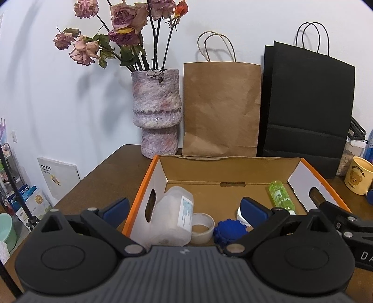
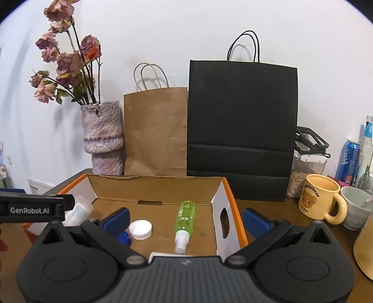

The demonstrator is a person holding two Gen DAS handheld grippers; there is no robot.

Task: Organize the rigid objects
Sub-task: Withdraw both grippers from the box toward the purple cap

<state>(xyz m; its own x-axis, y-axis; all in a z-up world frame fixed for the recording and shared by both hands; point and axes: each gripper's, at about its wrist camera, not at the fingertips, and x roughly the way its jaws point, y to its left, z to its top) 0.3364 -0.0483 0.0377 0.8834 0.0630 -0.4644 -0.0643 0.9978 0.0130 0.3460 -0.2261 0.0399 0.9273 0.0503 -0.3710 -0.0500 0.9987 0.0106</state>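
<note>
Both tongs, left gripper (image 1: 184, 211) and right gripper (image 2: 185, 220), gape empty above the orange-edged cardboard box (image 2: 158, 186) holding a green plastic spray bottle (image 2: 185, 218) at frame centre.

Plain white wall (image 2: 209, 28) behind, evenly lit, with soft shadows. Dark brown worktop (image 1: 98, 184) pushed up against it. Standing along the wall: mottled purple vase (image 1: 156, 111) of dried roses (image 1: 121, 21), brown paper bag (image 2: 156, 130), black paper bag (image 2: 242, 130).
</note>
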